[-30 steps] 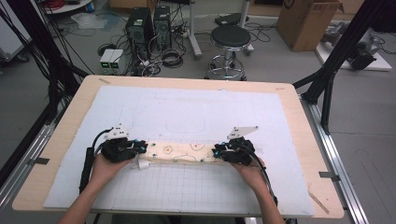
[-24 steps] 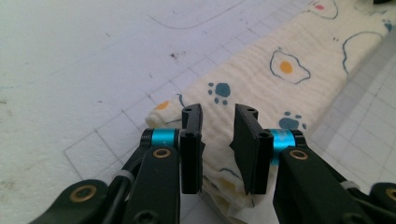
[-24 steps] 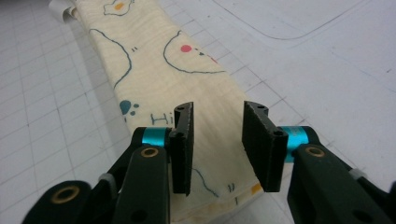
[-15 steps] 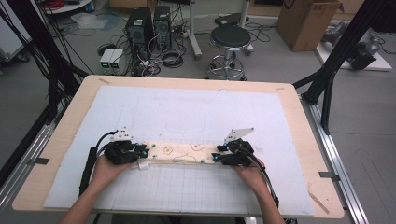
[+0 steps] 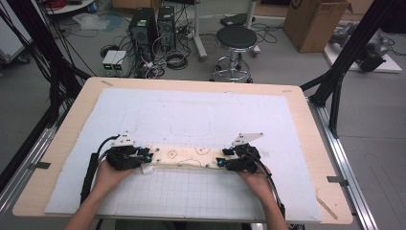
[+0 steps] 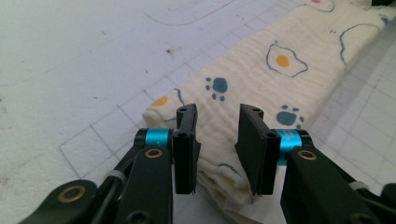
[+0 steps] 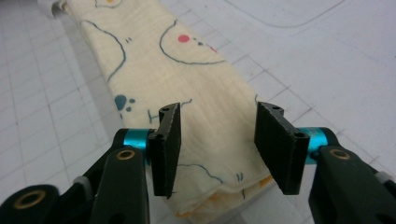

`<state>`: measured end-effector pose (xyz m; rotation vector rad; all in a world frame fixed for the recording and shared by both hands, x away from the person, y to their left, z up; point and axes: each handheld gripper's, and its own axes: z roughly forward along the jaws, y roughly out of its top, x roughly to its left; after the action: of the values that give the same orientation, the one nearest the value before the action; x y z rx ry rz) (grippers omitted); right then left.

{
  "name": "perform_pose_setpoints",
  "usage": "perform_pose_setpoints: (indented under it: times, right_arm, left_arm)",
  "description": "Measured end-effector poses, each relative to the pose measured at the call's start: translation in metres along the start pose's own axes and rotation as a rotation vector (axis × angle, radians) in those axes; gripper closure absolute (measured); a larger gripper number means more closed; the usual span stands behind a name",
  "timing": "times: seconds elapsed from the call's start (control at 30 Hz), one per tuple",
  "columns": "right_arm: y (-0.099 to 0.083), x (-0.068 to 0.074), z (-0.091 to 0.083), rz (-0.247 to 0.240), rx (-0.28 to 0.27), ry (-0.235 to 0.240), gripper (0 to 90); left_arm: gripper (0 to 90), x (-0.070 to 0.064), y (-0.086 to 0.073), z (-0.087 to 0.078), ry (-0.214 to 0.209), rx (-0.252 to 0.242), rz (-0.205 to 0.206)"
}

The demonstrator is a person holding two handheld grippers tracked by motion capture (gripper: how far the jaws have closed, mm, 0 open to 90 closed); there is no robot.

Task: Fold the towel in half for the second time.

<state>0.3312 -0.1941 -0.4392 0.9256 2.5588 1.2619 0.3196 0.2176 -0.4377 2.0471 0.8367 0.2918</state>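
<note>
White gridded mat (image 5: 201,191) bears a printed cloth (image 5: 184,157), unlettered.

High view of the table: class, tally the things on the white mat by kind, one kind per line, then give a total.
Folded cloth: 1
Grippers, left gripper and right gripper: 2
Total: 3

Lab: computer towers (image 5: 152,26), tangled cables (image 5: 165,60)

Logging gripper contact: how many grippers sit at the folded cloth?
2: the left gripper at the cloth's left end, the right gripper at its right end, both jaws open.
</note>
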Motion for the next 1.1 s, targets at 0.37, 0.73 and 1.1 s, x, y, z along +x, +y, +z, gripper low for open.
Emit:
perform_pose_setpoints:
  times: [0.37,0.73,1.1]
  right_arm:
    - [0.004,-0.001,-0.029,0.083,-0.151,-0.069,32.3]
    - [0.004,0.001,-0.043,0.113,-0.211,-0.091,24.1]
    - [0.004,0.004,-0.040,0.093,-0.190,-0.116,15.4]
  left_arm:
    - [55.9,-0.006,0.006,-0.016,-0.019,-0.077,-0.010]
    - [43.1,-0.009,0.009,-0.024,-0.009,-0.110,-0.018]
    - [36.2,-0.010,0.009,-0.026,0.000,-0.122,-0.033]
